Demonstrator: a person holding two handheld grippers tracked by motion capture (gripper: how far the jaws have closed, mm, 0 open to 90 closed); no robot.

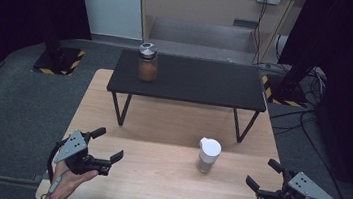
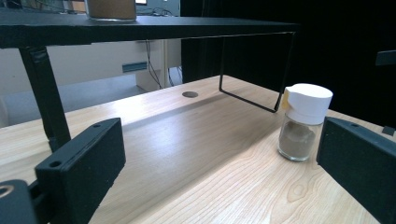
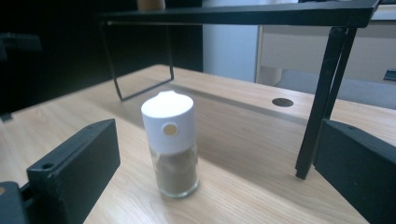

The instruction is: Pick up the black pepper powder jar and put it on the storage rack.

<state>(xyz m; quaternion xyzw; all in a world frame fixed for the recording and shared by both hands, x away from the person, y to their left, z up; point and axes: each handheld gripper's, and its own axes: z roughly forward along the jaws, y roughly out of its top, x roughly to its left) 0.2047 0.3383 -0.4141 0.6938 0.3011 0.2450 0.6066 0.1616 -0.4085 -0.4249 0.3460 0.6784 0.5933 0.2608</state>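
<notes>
A small glass spice jar with a white cap (image 1: 208,155) stands upright on the wooden table (image 1: 155,177), right of the middle. It holds brownish powder (image 3: 175,172) and also stands at the right in the left gripper view (image 2: 302,122). My left gripper (image 1: 107,145) rests open near the table's front left, held by a hand. My right gripper (image 1: 264,174) is open at the front right, a little to the right of the jar, with nothing between its jaws. A larger jar with a metal lid and orange-brown contents (image 1: 147,62) stands on the black shelf (image 1: 191,81).
The low black shelf on thin metal legs (image 3: 322,102) spans the table's far half. A round cable hole (image 3: 282,102) sits in the tabletop under it. Dark stands with striped bases (image 1: 58,61) and cables (image 1: 307,124) lie on the floor beyond.
</notes>
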